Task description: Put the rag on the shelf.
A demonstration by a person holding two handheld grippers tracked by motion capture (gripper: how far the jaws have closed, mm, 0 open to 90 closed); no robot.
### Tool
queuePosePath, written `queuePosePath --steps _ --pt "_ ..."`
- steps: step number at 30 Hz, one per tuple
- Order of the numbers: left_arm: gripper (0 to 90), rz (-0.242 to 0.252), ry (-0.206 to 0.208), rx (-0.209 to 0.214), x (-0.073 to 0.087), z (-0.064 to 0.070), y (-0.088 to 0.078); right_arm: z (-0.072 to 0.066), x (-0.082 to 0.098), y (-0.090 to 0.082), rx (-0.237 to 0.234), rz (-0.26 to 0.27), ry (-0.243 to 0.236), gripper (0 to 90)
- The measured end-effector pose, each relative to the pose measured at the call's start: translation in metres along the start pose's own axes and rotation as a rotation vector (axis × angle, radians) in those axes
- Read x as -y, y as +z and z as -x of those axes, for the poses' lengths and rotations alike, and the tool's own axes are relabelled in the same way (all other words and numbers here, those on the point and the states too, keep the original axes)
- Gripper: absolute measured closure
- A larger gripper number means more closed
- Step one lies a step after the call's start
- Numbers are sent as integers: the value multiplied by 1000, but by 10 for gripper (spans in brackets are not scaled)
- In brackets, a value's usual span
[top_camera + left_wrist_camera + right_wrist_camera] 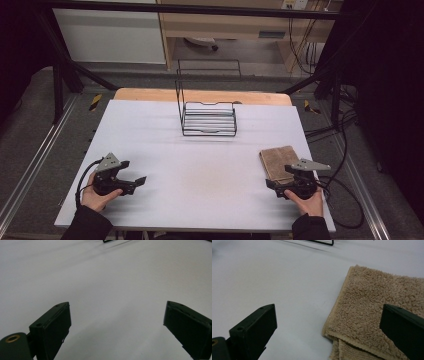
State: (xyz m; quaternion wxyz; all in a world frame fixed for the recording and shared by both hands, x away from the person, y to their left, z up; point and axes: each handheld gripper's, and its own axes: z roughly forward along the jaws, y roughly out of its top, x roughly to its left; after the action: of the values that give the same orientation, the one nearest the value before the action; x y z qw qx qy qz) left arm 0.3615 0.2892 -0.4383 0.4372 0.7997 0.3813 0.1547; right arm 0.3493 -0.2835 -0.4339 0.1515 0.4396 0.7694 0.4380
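A folded tan towel (277,157) lies on the white table (200,170) at the right. My right gripper (285,182) hovers over the towel's near end, held by a hand. In the right gripper view the right gripper (327,307) is open, with one jaw over the towel (372,302) and the other over bare table. My left gripper (134,172) sits low at the table's near left, also in a hand. Seen in its own view, the left gripper (117,306) is open with nothing between its jaws.
A black wire rack (209,119) stands at the back centre of the table, and its edge peeks into the left gripper view (108,241) and the right gripper view (322,242). Cables trail off the table's right side. Beyond the table are a metal frame and a wooden desk.
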Motion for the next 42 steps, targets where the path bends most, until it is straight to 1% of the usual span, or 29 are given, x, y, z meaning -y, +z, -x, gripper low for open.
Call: queuePosePath --steps 1,2,4,7,11,12,13,15,17,21,22,23,24,28,31,34,37,39,42 --pt "76 0 0 -2 0 0 0 0 -1 0 4 -4 -7 18" --pt "76 1 0 -2 0 0 0 -1 -1 1 6 -8 -2 20" --pt "76 -5 0 -7 0 -1 0 -1 -3 3 18 -17 -9 23" --pt "76 -4 -2 -7 0 -1 0 -2 -8 7 46 -22 -10 40" --pt "75 -1 -5 -9 0 -1 0 -3 -17 15 89 -59 -19 59" --pt "75 -2 -5 -10 0 -1 0 -3 -18 17 98 -65 -32 74" --pt "75 -4 -5 -11 0 -1 0 -3 -20 19 105 -67 -47 92" --pt "76 -5 -5 -11 0 -1 0 -3 -23 23 109 -82 -51 161" --pt "76 -5 -6 -11 0 -1 0 -3 -25 27 113 -93 -67 232" --pt "78 -3 -7 -11 1 -1 0 -3 -22 34 121 -108 -75 372" --pt "78 -3 -7 -11 1 -1 0 -3 -21 36 121 -123 -71 383" --pt "79 -8 -2 -10 1 -2 0 -2 -20 37 127 -142 -81 410" --pt "79 -9 -1 -7 1 -1 0 -2 -20 37 131 -151 -75 446" --pt "81 -11 2 -5 0 -1 1 -2 -18 40 164 -165 -87 541" --pt "81 -10 3 -6 0 -1 1 -3 -17 41 183 -178 -102 584" --pt "82 -10 2 -8 0 -1 0 -4 -15 42 196 -186 -109 592" --pt "82 -11 1 -8 0 -1 1 -6 -14 44 218 -191 -133 609" --pt "83 -12 1 -9 0 -1 1 -7 -13 45 231 -193 -154 637" --pt "83 -11 1 -9 0 -1 0 -7 -13 44 250 -198 -175 706"
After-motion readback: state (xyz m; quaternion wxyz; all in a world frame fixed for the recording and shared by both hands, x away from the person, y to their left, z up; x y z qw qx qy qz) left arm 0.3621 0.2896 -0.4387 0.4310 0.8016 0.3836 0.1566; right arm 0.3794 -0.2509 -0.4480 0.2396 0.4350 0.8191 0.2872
